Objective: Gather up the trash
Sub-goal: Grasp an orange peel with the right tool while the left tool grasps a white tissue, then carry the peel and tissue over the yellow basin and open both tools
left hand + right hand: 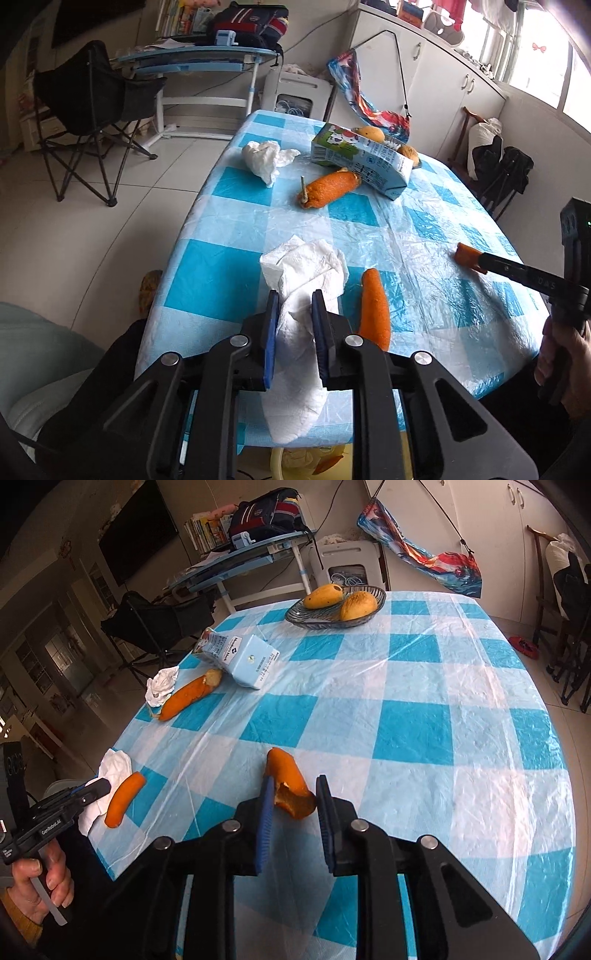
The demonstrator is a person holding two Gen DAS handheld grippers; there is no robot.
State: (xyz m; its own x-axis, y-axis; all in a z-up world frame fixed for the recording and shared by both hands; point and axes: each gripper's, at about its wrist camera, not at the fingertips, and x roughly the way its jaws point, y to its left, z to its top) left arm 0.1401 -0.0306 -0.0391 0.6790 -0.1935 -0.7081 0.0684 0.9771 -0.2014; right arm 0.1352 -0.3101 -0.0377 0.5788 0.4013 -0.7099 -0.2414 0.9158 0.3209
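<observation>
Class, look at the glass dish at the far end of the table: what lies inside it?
Two yellow-orange fruits lie in the glass dish, side by side. The dish floor beneath them is covered.

Both tongs are chunky black plastic, with blue ribbed pads on the insides of the fingers and round silver pivot screws on the linkage arms. The left tongs (293, 306) have white "GenRobot.AI" lettering down the side, seen from the right wrist. The right tongs (293, 794) look identical. Mustard-yellow sleeve cuff (16, 910) at the left hand.
</observation>
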